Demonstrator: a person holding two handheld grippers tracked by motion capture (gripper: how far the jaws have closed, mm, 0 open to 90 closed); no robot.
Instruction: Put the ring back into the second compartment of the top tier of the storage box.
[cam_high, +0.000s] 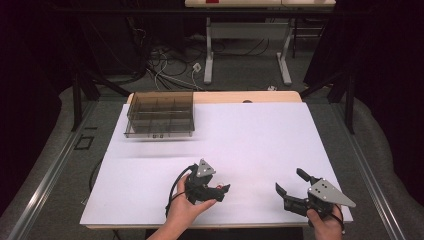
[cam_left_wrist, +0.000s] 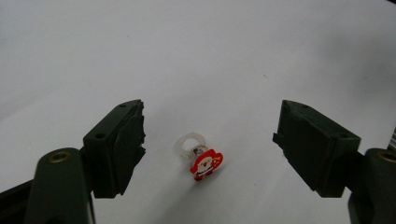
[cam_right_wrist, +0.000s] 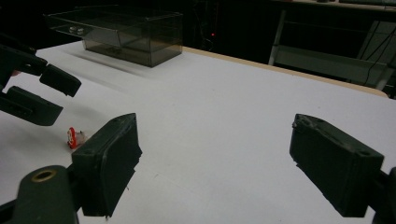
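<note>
Item one: a small Santa ring — a clear plastic band with a red-and-white Santa figure on its front. It lies on the white sheet that covers the bench, near the front edge and a little left of the middle. In the left gripper view it sits between the two black jaws, untouched by either; bare sheet shows on both sides of it. In the right gripper view it appears as a red speck below the other gripper's jaws.

Item two: left gripper, held in the person's left hand close to the front edge, jaws pointing toward the right side of the bench and angled down at the ring. Jaws parted, gripping nothing; the pads stand apart from the ring.

Item three: right gripper, held in the right hand near the front right corner of the bench, well apart from the ring. Jaws spread wide, nothing between them but bare sheet.

Item four: a smoky transparent compartment box — set at the back left of the sheet, near the far edge, well away from both grippers. Dividers show inside it; its contents cannot be made out.
</note>
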